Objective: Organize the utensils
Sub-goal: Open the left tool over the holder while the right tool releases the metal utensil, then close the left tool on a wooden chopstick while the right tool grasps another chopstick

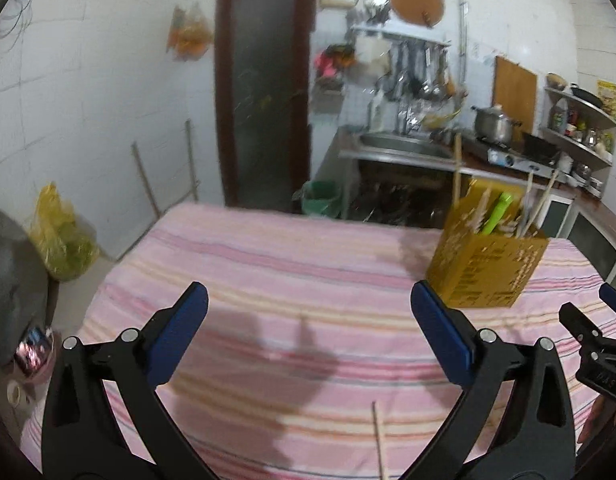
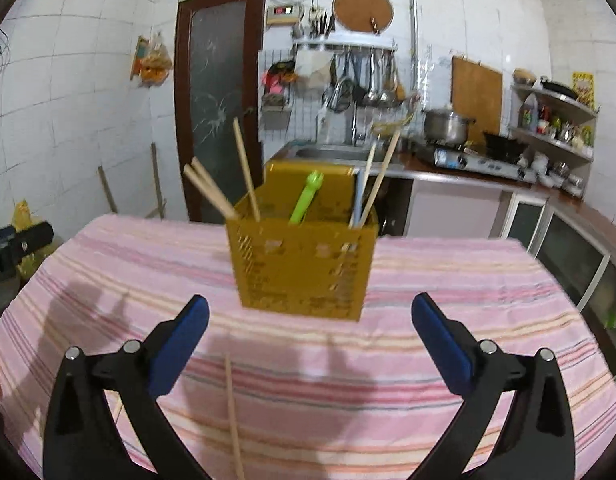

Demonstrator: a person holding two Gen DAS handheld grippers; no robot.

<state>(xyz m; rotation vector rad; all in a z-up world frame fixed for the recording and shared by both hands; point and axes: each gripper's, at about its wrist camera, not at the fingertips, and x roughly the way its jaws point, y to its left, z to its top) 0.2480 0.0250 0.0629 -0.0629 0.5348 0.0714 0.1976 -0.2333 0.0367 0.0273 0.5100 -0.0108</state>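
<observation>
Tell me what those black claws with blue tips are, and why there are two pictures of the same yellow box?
Those claws are grippers, like big tweezers. A person holds one in each hand, and each has a little camera looking out along its two fingers. So one picture comes from the left gripper and the other from the right gripper.

Both are wide open with nothing between their fingers.

In front of them is a table with a pink striped cloth. On it stands a yellow holder with chopsticks and a green utensil sticking out. One loose chopstick lies on the cloth, close to the grippers. Behind is a kitchen with a sink and a pot.
</observation>
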